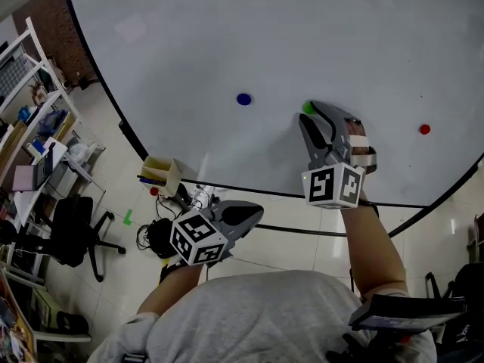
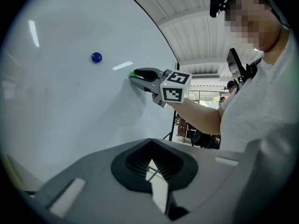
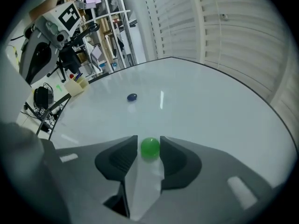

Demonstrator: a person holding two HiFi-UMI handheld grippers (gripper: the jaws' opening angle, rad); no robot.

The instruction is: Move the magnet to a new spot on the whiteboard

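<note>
A green magnet (image 1: 308, 108) (image 2: 132, 73) (image 3: 150, 148) sits on the big whiteboard (image 1: 227, 36). My right gripper (image 1: 308, 115) (image 3: 149, 143) is at the board with its two jaws either side of this magnet. They stand apart, with a thin gap on the magnet's left side, so the gripper is open. A blue magnet (image 1: 243, 99) (image 3: 132, 97) is on the board to the left, and a red magnet (image 1: 424, 129) is far right. My left gripper (image 1: 255, 212) (image 2: 150, 142) hangs below the board's lower edge, tips together, holding nothing.
A yellow box (image 1: 161, 171) with markers sits at the board's lower left edge. Cables and a dark bag (image 1: 155, 237) lie on the floor below. An office chair (image 1: 72, 233) and shelves (image 1: 30, 89) stand to the left.
</note>
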